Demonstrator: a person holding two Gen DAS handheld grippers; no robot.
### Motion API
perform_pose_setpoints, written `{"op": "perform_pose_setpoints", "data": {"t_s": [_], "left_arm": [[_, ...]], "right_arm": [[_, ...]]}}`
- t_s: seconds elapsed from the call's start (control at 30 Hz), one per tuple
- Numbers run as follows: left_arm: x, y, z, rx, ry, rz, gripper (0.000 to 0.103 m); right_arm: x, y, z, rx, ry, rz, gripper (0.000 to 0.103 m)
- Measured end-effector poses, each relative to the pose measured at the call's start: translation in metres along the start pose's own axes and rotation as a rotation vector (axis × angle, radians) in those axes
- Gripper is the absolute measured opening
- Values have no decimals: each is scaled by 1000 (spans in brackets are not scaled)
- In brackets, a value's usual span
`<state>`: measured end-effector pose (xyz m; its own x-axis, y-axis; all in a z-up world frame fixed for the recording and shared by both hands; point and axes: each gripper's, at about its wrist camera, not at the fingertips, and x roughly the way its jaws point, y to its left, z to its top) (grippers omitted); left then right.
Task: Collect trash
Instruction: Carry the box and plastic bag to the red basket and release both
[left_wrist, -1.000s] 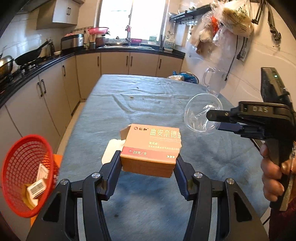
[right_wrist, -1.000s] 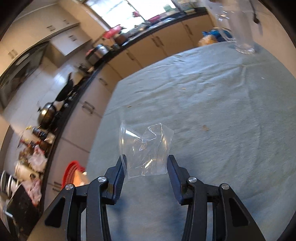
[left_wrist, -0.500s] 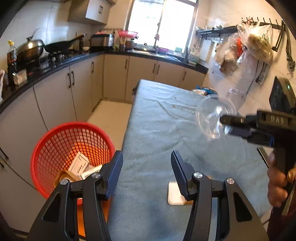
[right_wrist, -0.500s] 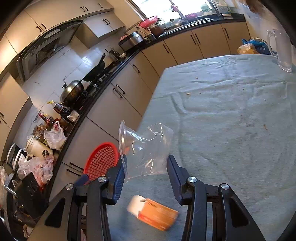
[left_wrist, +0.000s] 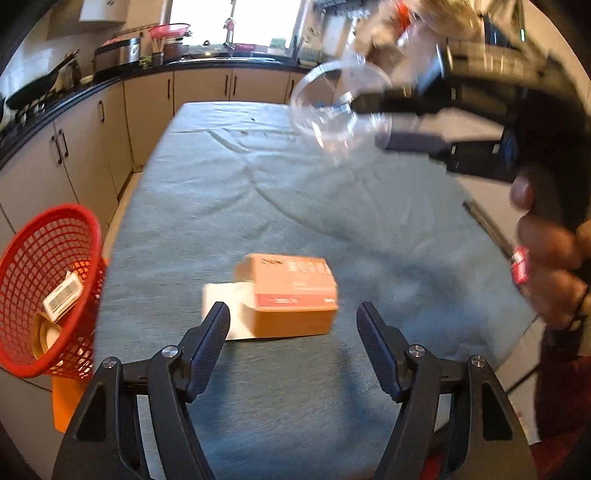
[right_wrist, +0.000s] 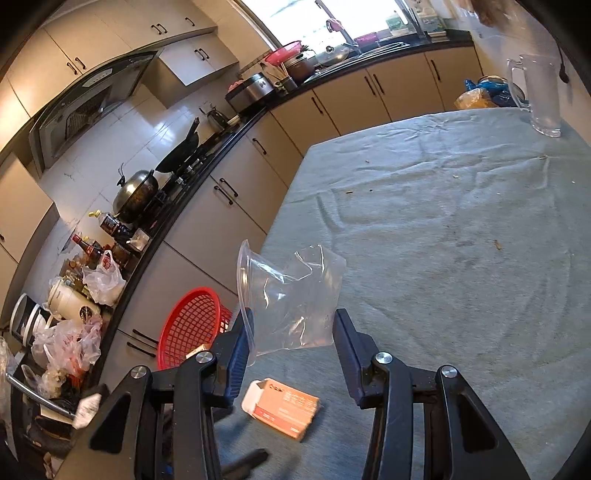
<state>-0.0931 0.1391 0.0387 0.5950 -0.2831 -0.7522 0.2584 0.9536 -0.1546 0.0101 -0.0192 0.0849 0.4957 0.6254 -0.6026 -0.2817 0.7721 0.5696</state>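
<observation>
Beige cabinets (right_wrist: 236, 192) under a black counter (left_wrist: 221, 63); bright window (left_wrist: 236, 14) behind.

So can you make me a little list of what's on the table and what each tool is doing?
Table: grey-blue cloth
On table: orange box lying on a white paper; clear glass jug at the far end
Left tool: jaws opening, nothing between them, box just beyond the tips
Right tool: shut on a crumpled clear plastic cup, held above the table
Red basket: beside the table, already holds some trash
</observation>
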Motion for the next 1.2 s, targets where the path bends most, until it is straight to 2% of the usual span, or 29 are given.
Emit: {"op": "perform_pose_setpoints", "data": {"t_s": [0.1,0.2,0.27,0.3,0.47,0.8,1.03,1.2], "left_arm": [[16,-12,2,19,9,71,70],[27,-13,3,7,14,107,61],[28,-10,4,-4,-1,100,60],[27,-7,4,-7,-7,93,54],[20,1,7,-36,-34,75,54],[-26,25,12,-76,-131,103,54],[-73,75,8,-150,-217,189,54],[-94,116,-4,-220,-238,255,55]], "right_arm": [[-5,-6,-2,6,-8,1,48],[-7,-11,-4,10,-6,5,48],[-7,-14,-5,16,-4,4,48],[-7,-15,-6,19,-2,6,48],[-6,-15,-7,16,1,10,48],[7,12,-10,-34,24,35,48],[29,53,-11,-102,61,71,48],[55,93,-14,-164,95,102,48]]}}
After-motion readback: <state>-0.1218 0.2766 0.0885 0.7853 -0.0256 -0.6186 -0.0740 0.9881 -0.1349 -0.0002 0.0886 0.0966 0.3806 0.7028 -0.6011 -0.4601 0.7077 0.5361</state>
